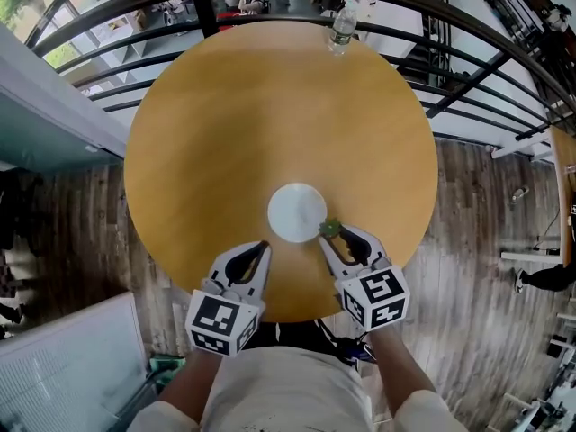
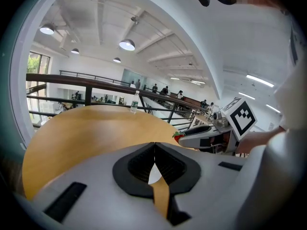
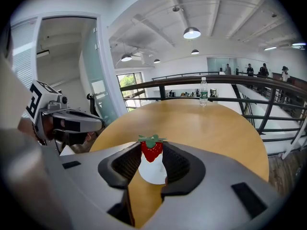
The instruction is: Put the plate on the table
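A small white plate (image 1: 297,212) lies flat on the round wooden table (image 1: 234,115), near its front edge. My right gripper (image 1: 331,234) hovers at the plate's right rim, shut on a red strawberry (image 1: 329,229) with green leaves. In the right gripper view the strawberry (image 3: 152,150) sits pinched between the jaw tips, with the plate (image 3: 153,172) just below and beyond it. My left gripper (image 1: 264,244) is at the plate's lower left, its jaw tips touching and nothing between them. A sliver of the plate (image 2: 153,176) shows under the jaws in the left gripper view.
A clear water bottle (image 1: 342,27) stands at the table's far edge. A dark metal railing (image 1: 468,34) curves behind the table. Wooden floor (image 1: 486,268) lies to the right, and a white panel (image 1: 63,367) at the lower left.
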`<state>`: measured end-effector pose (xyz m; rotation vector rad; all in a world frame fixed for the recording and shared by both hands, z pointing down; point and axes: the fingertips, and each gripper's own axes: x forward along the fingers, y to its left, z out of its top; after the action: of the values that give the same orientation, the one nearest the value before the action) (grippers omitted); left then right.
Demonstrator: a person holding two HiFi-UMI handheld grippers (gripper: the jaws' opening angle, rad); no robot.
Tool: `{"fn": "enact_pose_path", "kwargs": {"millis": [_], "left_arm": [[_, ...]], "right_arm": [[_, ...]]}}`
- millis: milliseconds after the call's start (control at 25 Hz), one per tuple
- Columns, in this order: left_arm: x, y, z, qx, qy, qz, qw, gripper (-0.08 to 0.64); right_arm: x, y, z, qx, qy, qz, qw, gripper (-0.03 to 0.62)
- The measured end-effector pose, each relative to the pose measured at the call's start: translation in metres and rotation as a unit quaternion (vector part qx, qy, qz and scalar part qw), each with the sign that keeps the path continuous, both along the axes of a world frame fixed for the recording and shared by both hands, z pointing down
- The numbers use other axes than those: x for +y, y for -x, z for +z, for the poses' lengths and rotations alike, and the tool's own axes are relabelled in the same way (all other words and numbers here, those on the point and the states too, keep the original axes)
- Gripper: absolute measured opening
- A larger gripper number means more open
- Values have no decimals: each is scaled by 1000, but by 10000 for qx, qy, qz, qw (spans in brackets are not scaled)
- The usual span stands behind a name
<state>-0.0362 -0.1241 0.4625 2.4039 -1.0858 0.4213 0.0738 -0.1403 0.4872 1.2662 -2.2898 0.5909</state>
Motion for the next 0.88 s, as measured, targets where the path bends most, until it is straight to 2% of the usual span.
{"fn": "enact_pose_path", "kwargs": {"millis": [200,600,880], "left_arm": [[-6,2,9,77,113,-72,9999,23],[-6,11,30,-54,181,-67,9998,23],[-7,16,42,-88,249,-129,9996,23]], "right_arm": [[-8,6,18,20,141,-19,9999,149],[-23,12,61,182,335,-34,9993,149],[-30,12,85,460,424,-156,9979,149]]}}
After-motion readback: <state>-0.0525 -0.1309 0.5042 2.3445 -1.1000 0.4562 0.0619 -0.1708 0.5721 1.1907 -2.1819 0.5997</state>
